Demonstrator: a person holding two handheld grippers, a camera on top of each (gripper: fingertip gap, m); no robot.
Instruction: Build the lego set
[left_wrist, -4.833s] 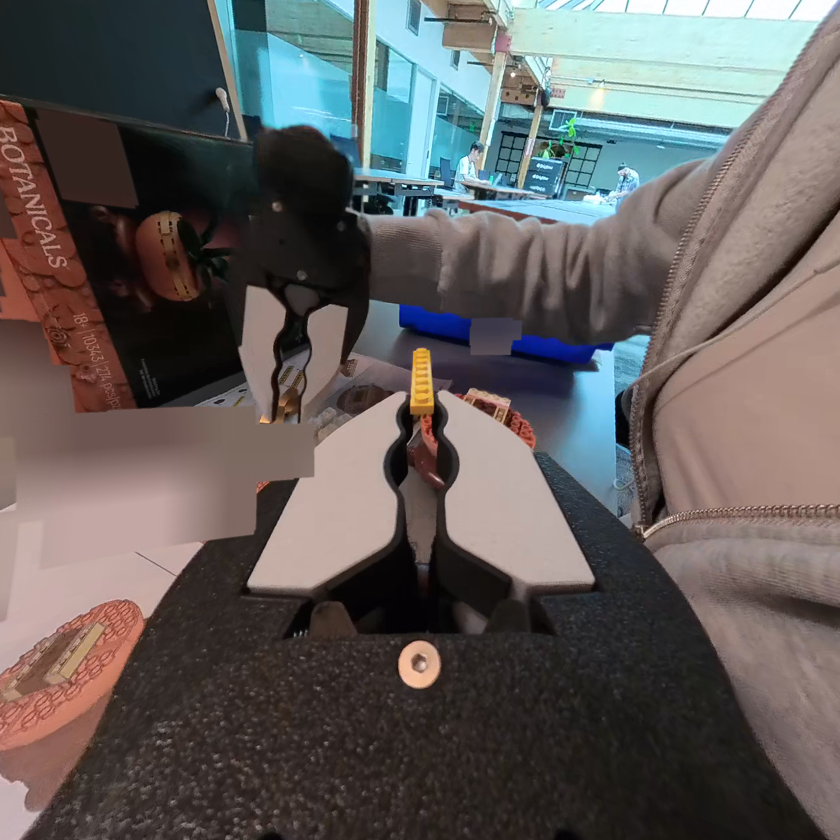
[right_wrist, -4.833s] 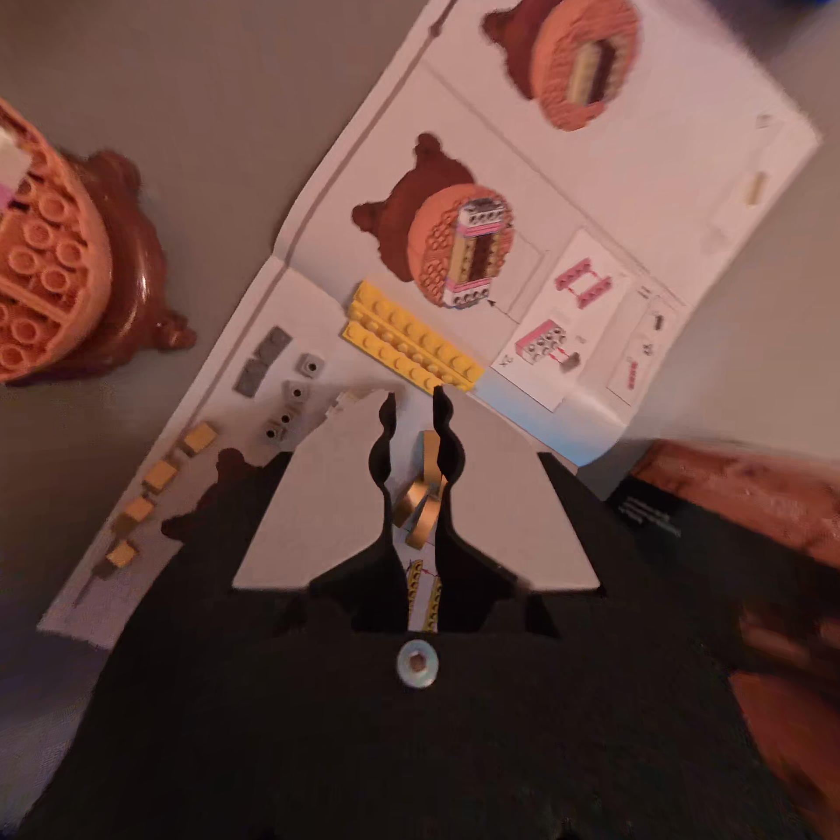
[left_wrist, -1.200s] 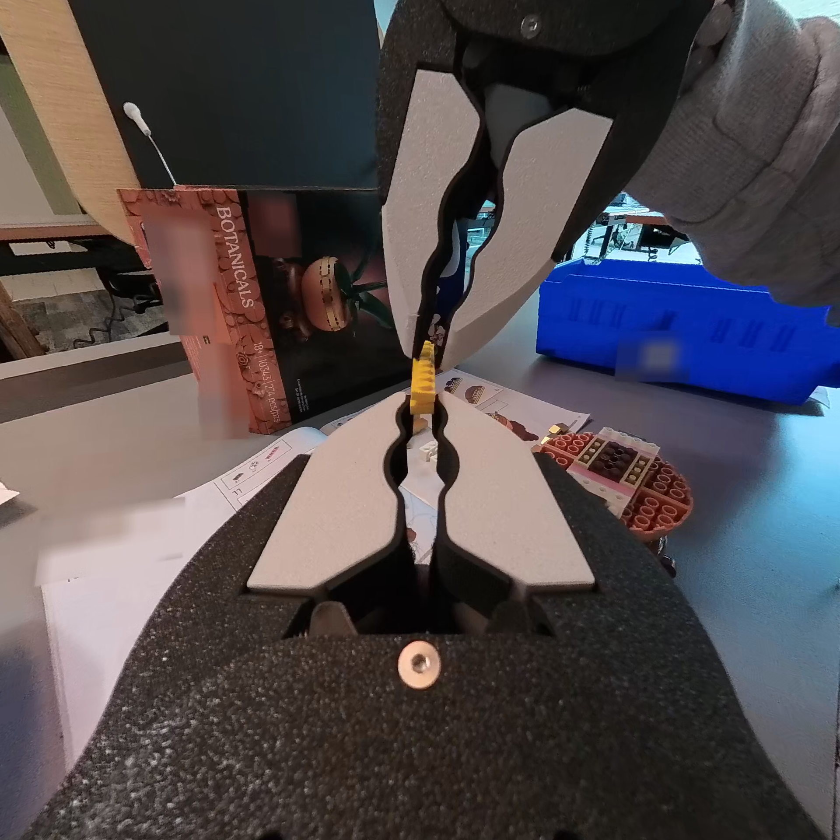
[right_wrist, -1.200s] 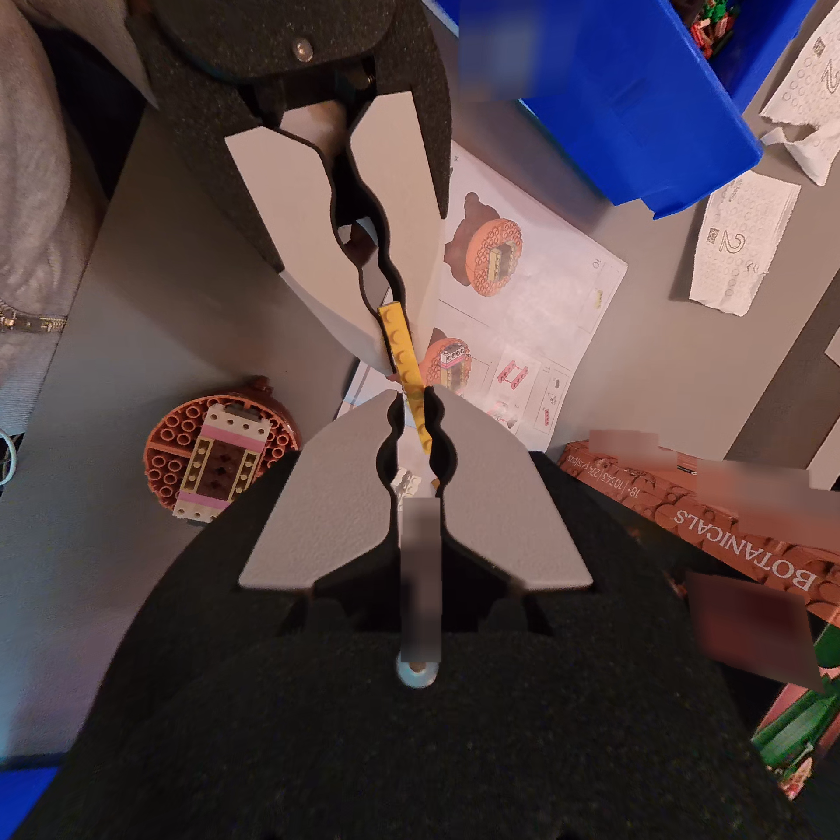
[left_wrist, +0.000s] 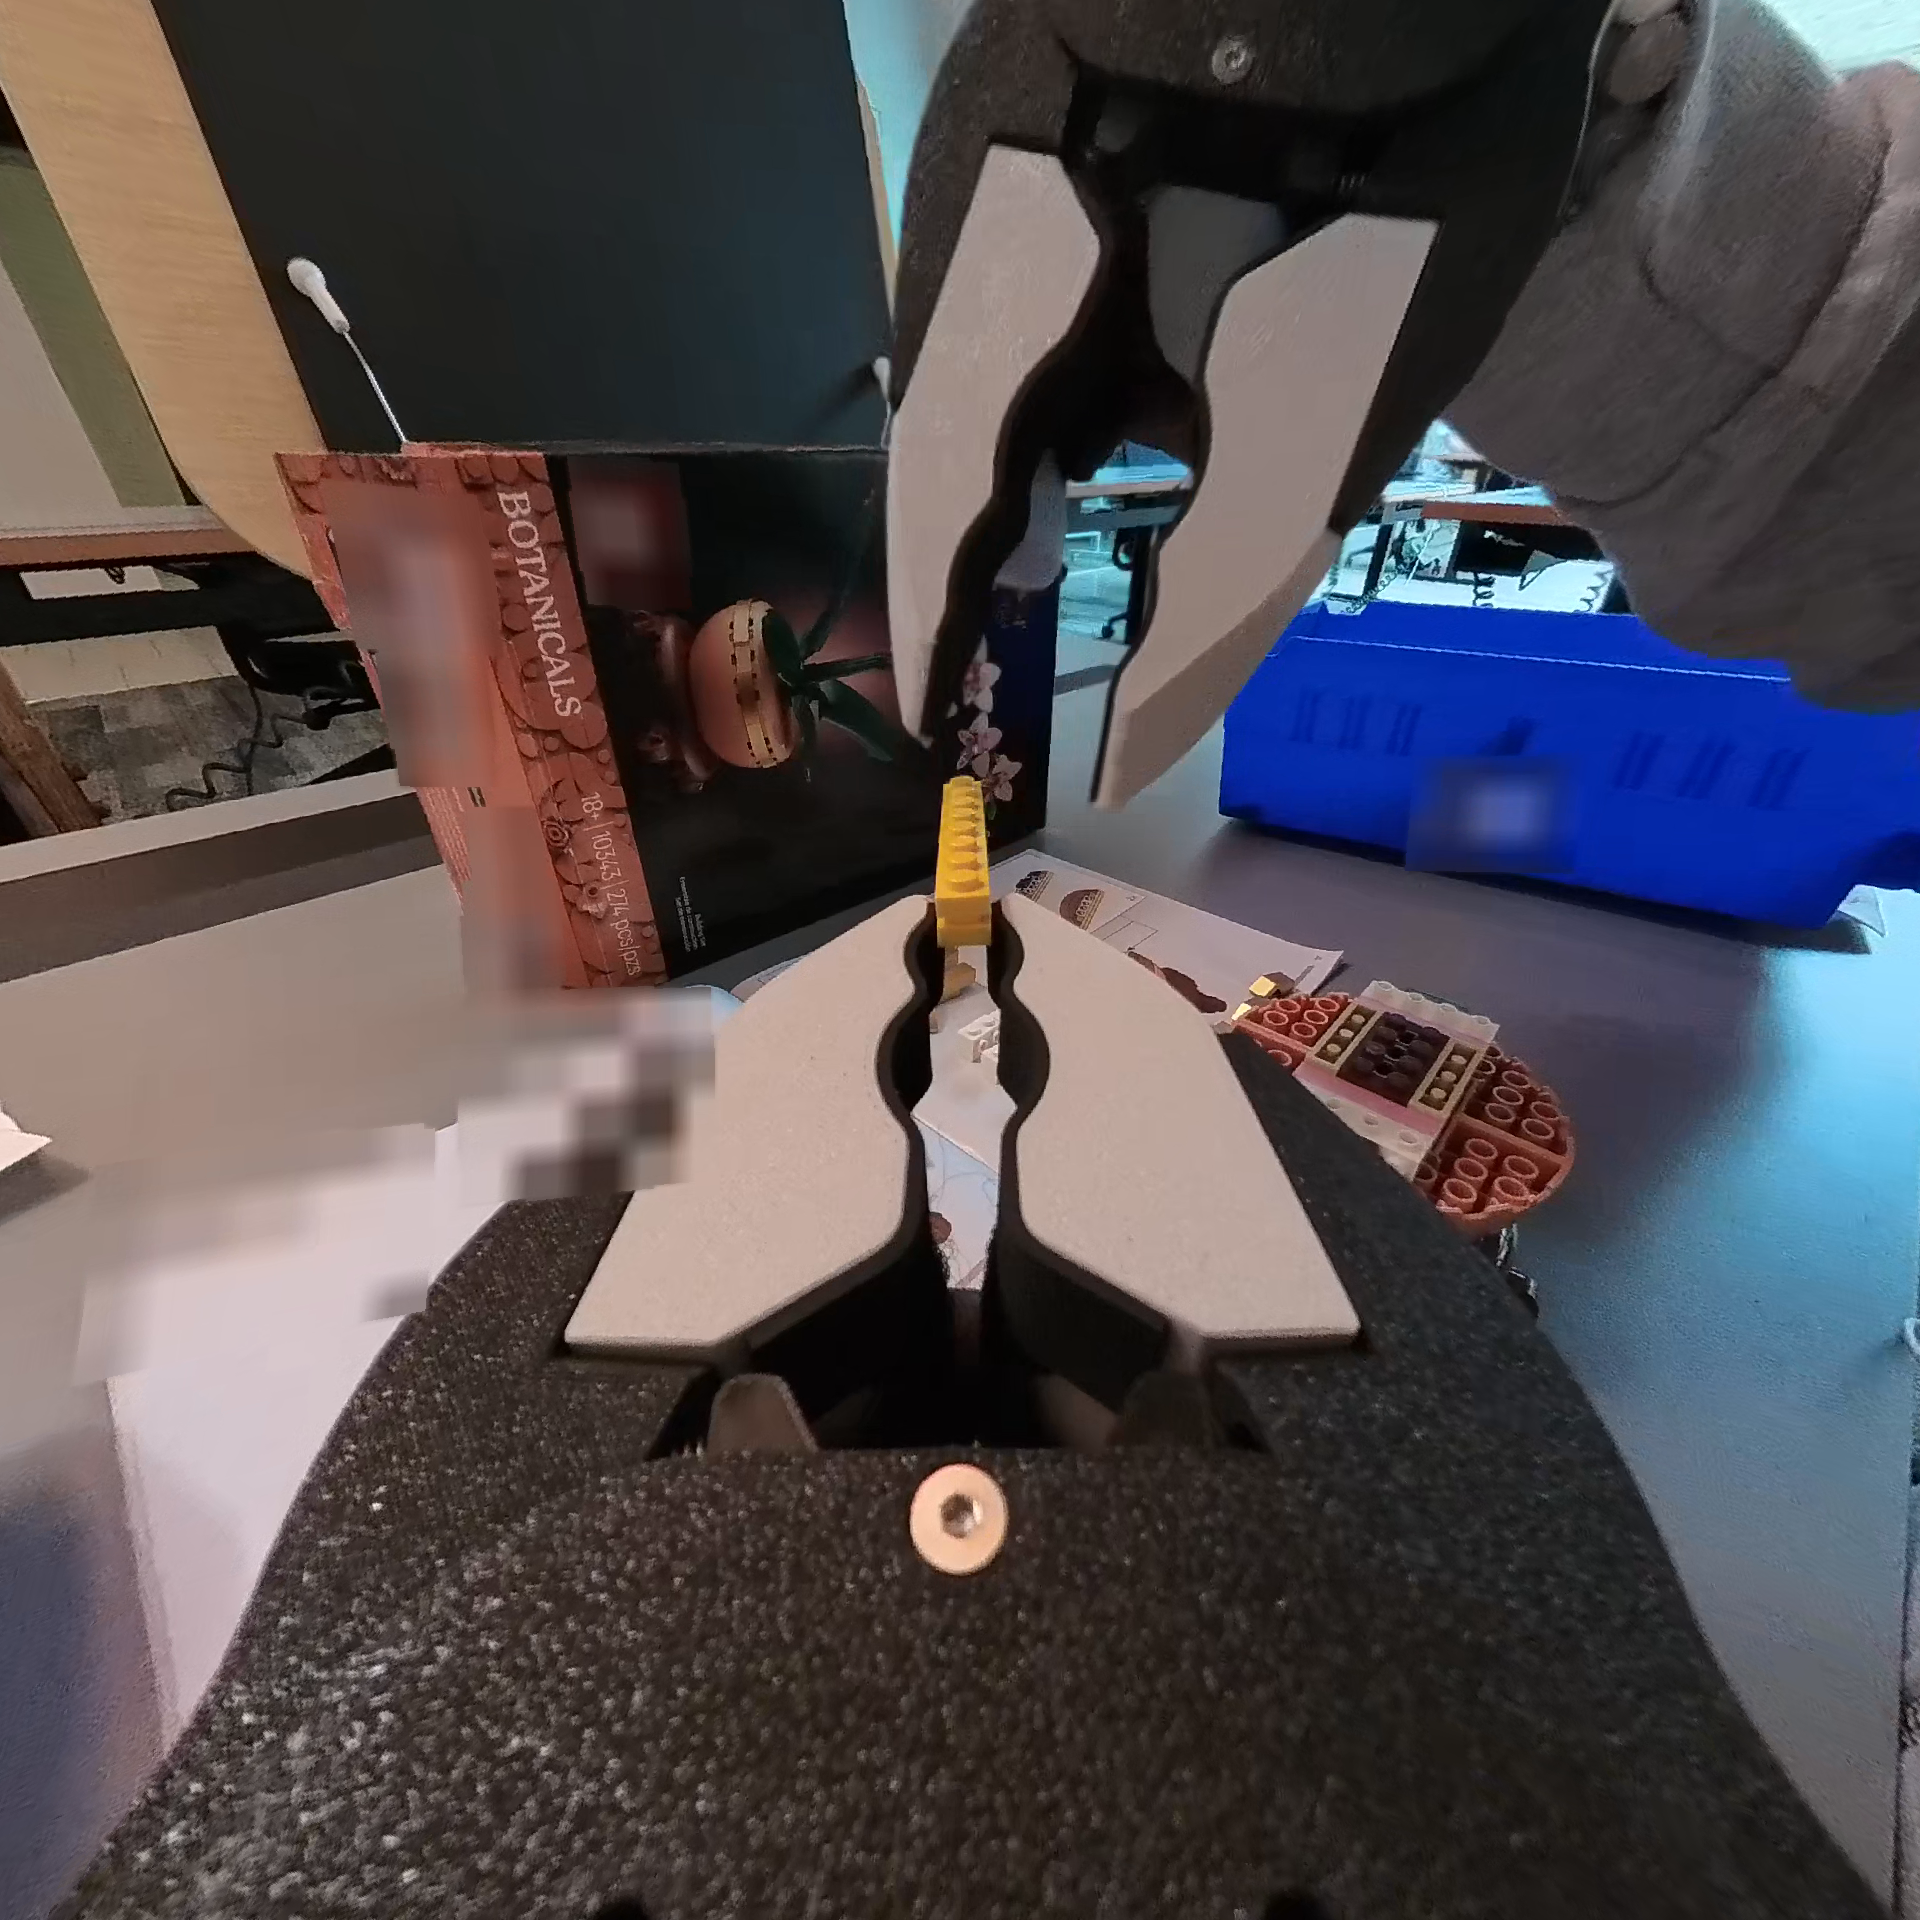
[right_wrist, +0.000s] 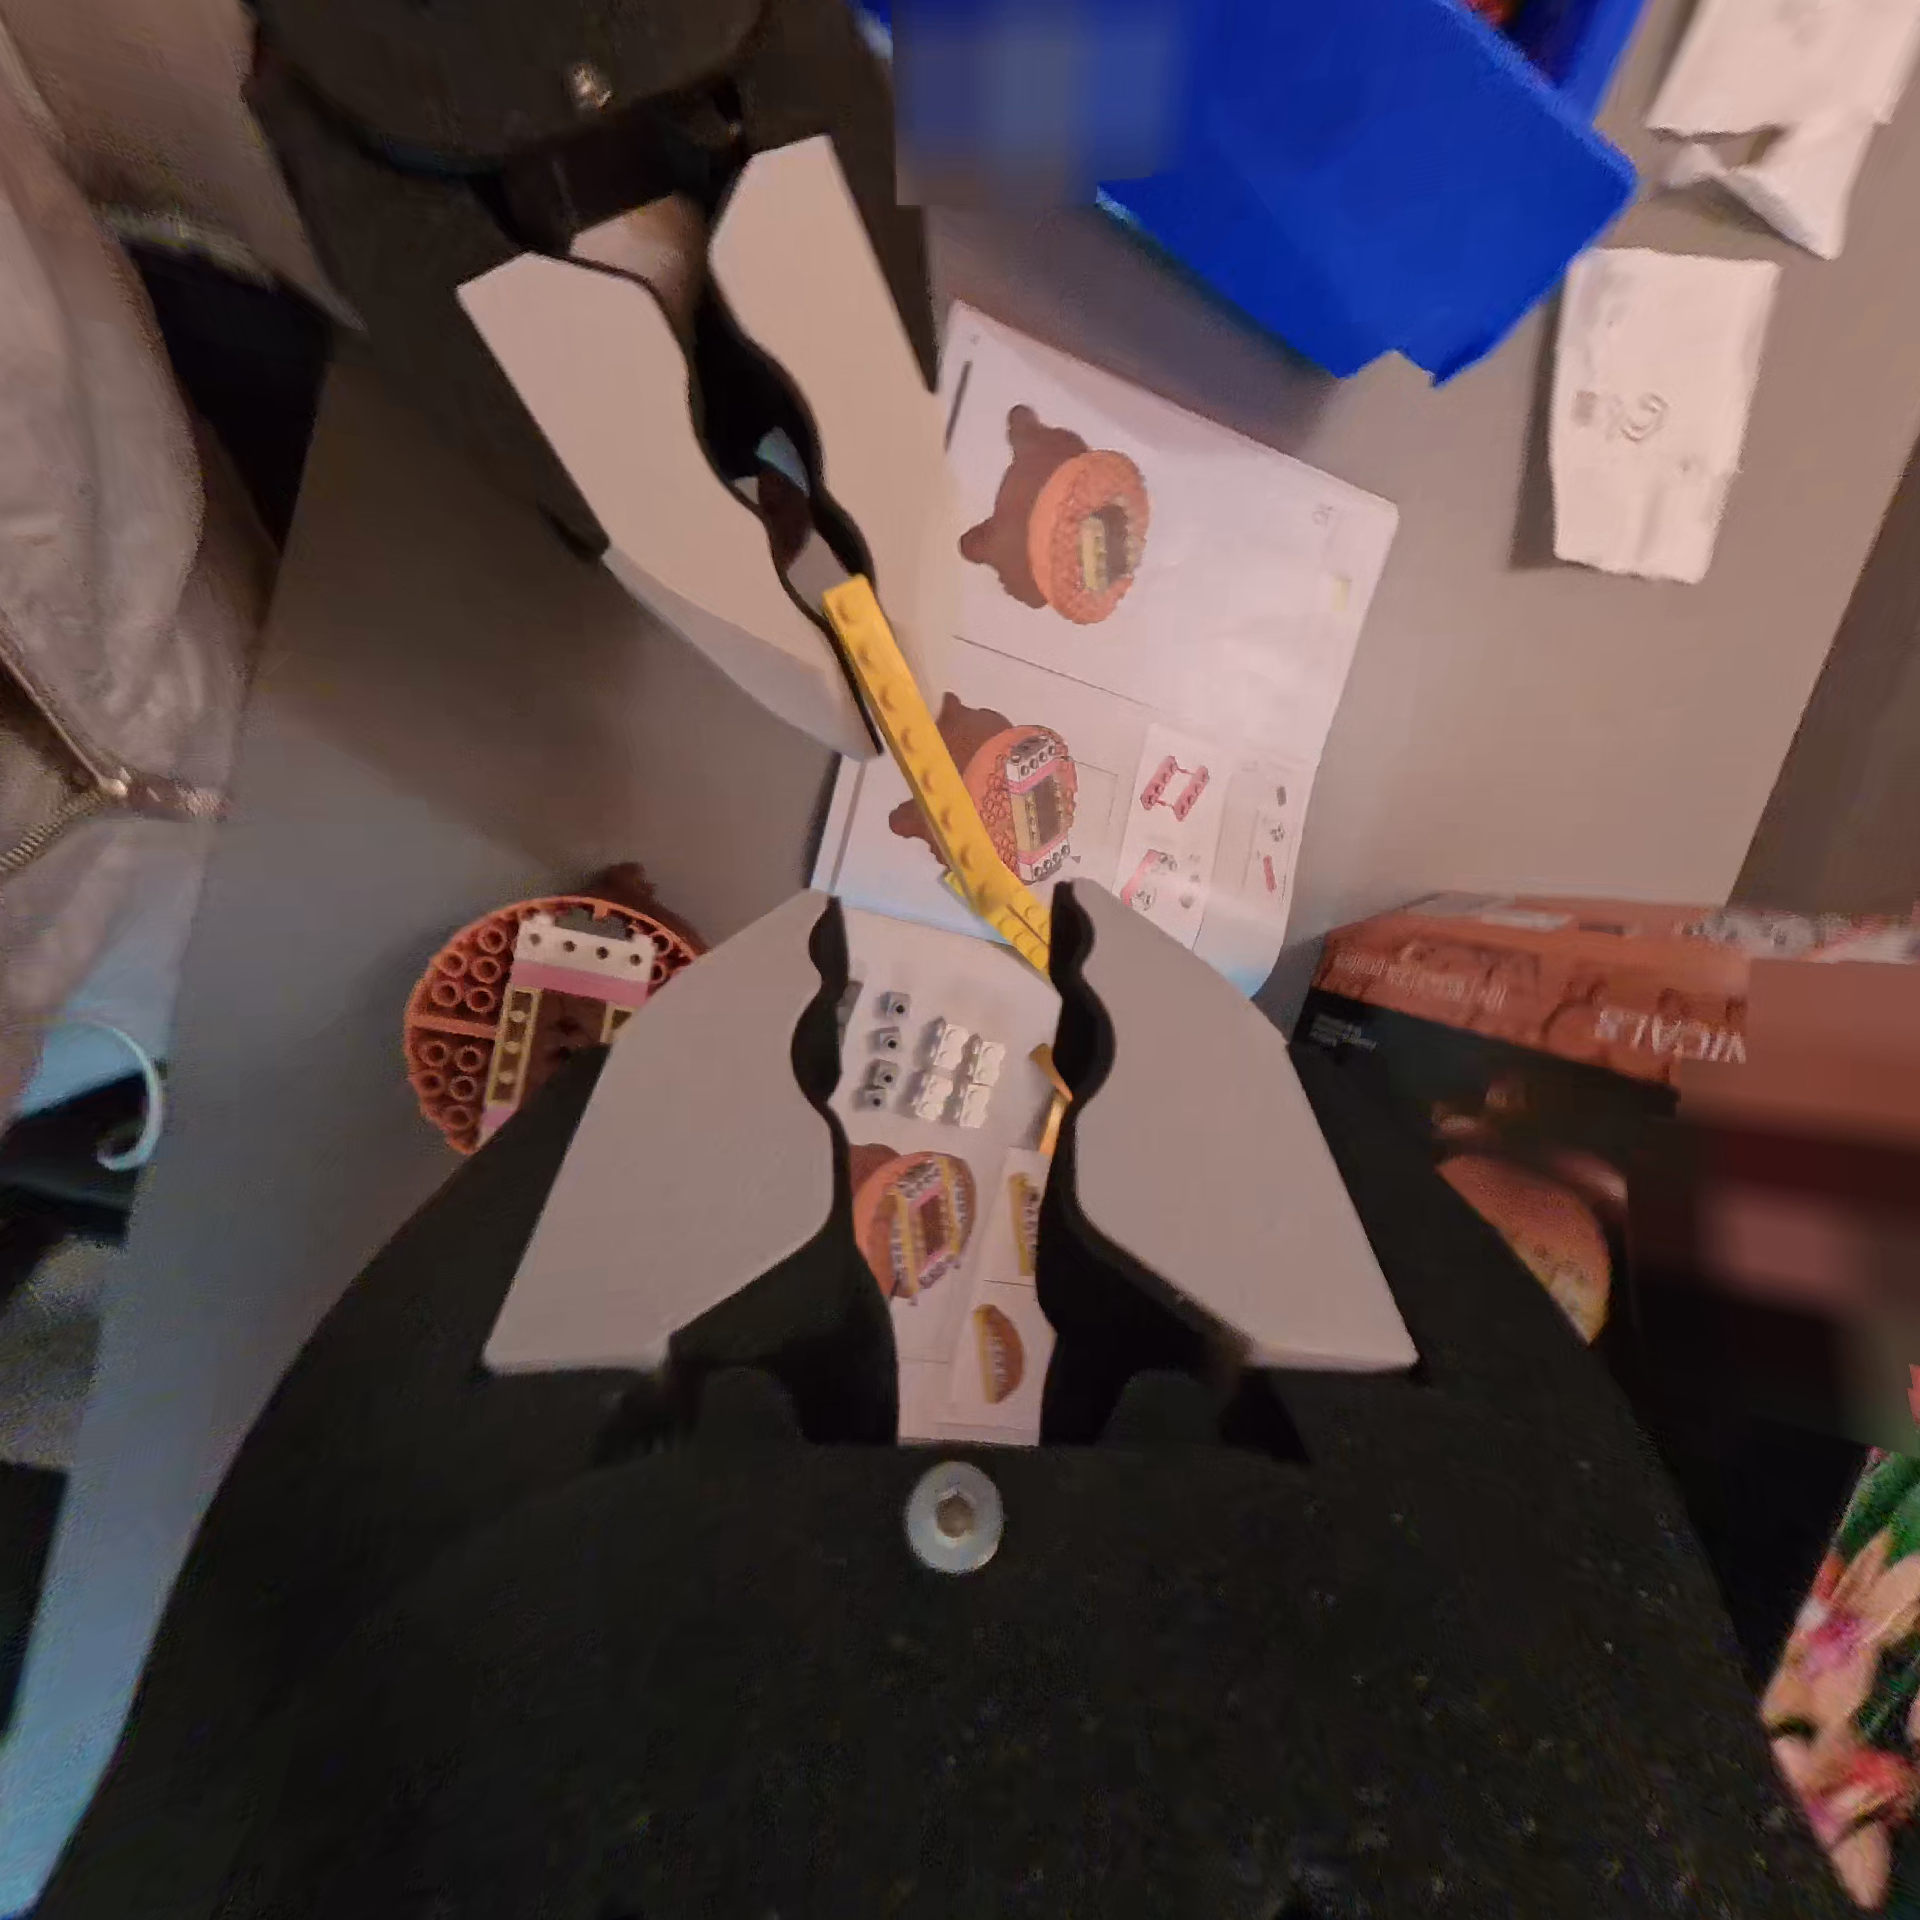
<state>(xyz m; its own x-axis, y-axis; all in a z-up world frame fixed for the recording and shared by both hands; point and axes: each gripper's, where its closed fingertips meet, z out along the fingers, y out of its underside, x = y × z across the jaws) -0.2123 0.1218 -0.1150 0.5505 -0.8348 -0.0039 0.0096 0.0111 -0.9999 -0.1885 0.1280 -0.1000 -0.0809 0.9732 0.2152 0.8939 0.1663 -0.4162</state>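
Note:
My left gripper (left_wrist: 964, 920) is shut on the lower end of a long yellow plate (left_wrist: 961, 842), which stands up from its fingertips. My right gripper (left_wrist: 1018, 753) comes in from above with its jaws open, its tips to either side just above the plate's free end. In the right wrist view my right gripper (right_wrist: 945, 899) is open and the yellow plate (right_wrist: 914, 748) slants down to its right finger. The left gripper (right_wrist: 847, 649) clamps the plate's far end. A round brown base build (left_wrist: 1475, 1132) lies on the grey table, also in the right wrist view (right_wrist: 457, 1049).
An open instruction booklet (right_wrist: 1195, 623) lies under the grippers with small grey and white pieces (right_wrist: 940, 1065) and a gold piece (right_wrist: 1055, 1086) on it. A blue bin (left_wrist: 1558, 790) stands behind, the set's box (left_wrist: 675, 727) to the left, white bags (right_wrist: 1652, 416) beyond. Less than 4 cm separates the two grippers' tips.

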